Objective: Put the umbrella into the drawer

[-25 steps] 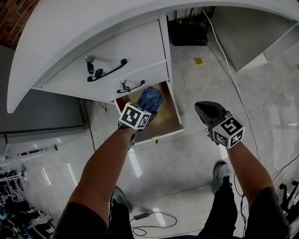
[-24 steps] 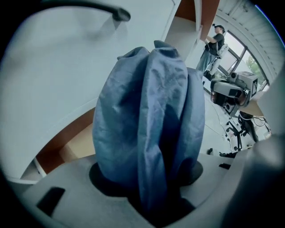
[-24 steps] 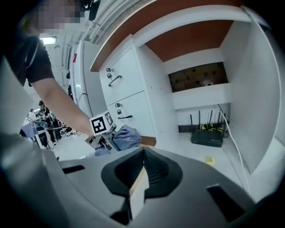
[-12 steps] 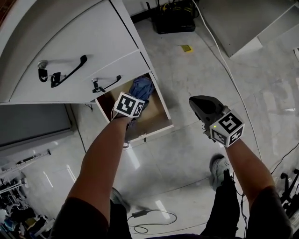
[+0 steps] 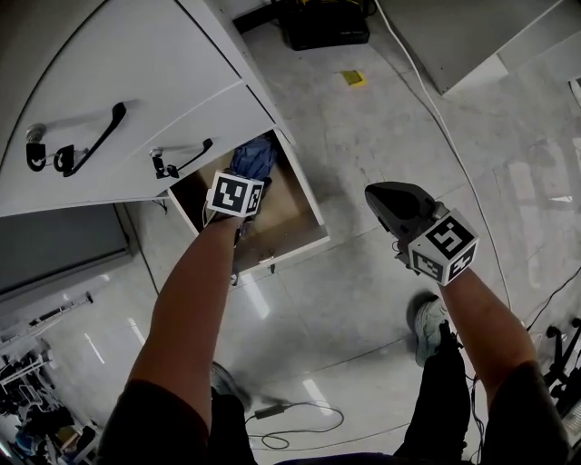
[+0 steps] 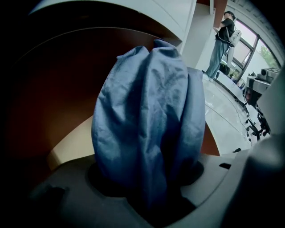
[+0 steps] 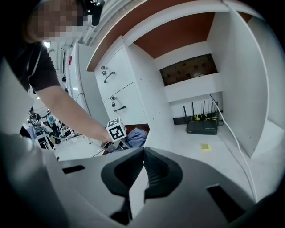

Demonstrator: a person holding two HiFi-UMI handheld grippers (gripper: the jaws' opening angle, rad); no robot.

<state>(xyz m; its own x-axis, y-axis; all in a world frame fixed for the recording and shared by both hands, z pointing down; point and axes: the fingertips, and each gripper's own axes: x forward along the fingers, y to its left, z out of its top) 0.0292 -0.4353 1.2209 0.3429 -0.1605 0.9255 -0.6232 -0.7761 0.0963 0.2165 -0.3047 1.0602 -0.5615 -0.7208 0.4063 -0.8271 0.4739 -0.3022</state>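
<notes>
The folded blue umbrella (image 5: 254, 156) hangs inside the open bottom drawer (image 5: 283, 253), with my left gripper (image 5: 238, 194) shut on it from above. In the left gripper view the umbrella (image 6: 149, 120) fills the space between the jaws, with the drawer's brown inside behind it. My right gripper (image 5: 392, 202) hovers over the floor to the right of the drawer. Its jaws are shut on nothing, the pads meeting in the right gripper view (image 7: 143, 162). That view also shows the umbrella (image 7: 136, 136) in the drawer below the left gripper's marker cube (image 7: 116, 129).
Two shut drawers with black handles (image 5: 89, 143) sit above the open one. A black router (image 5: 322, 20), a yellow note (image 5: 351, 78) and a white cable (image 5: 436, 100) lie on the floor behind. My shoe (image 5: 431, 322) is below the right gripper.
My left gripper has sunk with the umbrella down into the open drawer. The right gripper has dropped a little and stays shut.
</notes>
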